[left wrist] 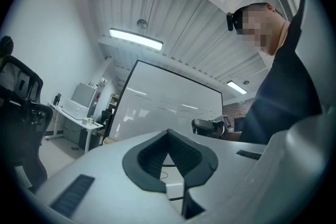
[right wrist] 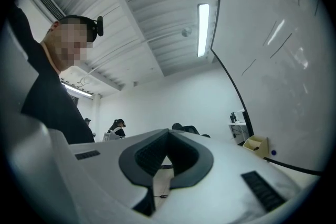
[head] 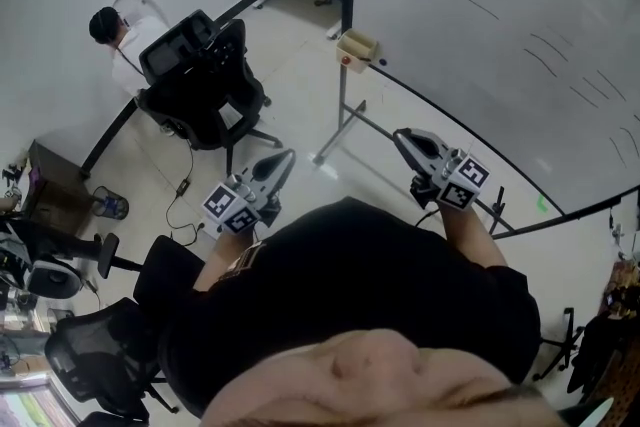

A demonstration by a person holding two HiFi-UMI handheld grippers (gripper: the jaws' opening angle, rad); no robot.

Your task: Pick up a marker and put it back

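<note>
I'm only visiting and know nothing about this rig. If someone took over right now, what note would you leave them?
Left gripper: jaws together, nothing in them.
Right gripper: jaws together, nothing in them.
Things: a small beige open box hangs at the lower rail of the big white whiteboard, ahead of both grippers and untouched. No marker can be clearly made out.
Done: nothing yet, since no marker is held.
Left: reach the box, pick up a marker, then put it back.
</note>
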